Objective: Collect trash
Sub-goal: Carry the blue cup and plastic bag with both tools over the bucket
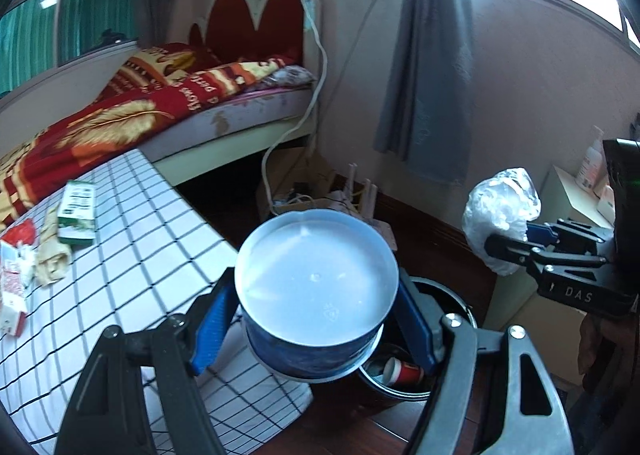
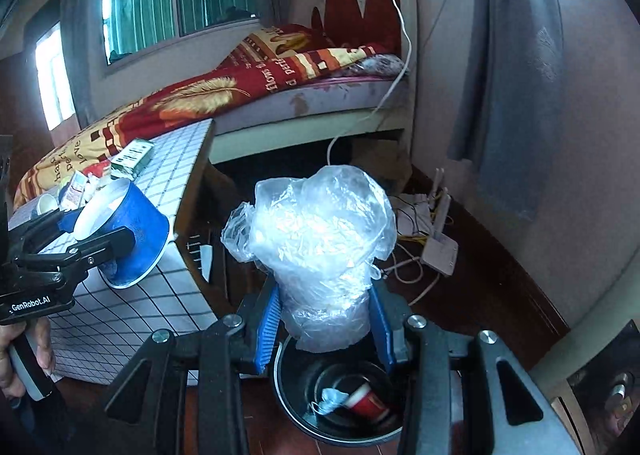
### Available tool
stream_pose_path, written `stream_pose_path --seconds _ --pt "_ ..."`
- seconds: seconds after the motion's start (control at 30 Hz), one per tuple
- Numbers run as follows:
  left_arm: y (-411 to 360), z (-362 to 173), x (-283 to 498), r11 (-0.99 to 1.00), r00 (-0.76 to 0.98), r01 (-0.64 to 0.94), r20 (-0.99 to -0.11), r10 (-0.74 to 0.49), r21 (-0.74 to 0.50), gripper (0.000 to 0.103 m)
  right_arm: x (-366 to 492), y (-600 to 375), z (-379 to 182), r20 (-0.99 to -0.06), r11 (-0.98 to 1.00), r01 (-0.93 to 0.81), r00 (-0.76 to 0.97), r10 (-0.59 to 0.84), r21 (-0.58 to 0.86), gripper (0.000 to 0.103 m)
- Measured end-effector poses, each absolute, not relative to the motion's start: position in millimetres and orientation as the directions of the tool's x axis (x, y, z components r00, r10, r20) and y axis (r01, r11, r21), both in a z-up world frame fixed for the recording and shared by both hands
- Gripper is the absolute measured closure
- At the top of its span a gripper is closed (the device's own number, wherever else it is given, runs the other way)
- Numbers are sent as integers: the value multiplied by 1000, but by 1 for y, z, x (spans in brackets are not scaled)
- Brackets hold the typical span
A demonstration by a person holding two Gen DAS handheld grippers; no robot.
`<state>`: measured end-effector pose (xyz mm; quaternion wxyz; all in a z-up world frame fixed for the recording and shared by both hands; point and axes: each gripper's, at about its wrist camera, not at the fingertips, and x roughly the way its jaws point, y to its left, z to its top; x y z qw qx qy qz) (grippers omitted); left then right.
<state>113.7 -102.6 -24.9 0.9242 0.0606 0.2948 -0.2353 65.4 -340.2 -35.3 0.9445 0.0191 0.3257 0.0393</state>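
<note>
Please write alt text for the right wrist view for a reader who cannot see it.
The right gripper holds a crumpled clear plastic bag above a dark trash bin containing a red cup. At left, the left gripper holds a blue paper bowl beside a checked table.

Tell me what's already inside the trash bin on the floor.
Inside the black trash bin lie a red paper cup on its side and a crumpled pale blue face mask. The plastic bag in the right gripper covers the bin's far part.
</note>
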Motion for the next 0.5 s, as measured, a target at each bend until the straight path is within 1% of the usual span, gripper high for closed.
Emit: stream_pose_path --seconds 0.5 --pt "-155 -54 109 812 629 582 -610 -483 -42 28 51 -379 -73 -663 996 -23 745 74 85 60"
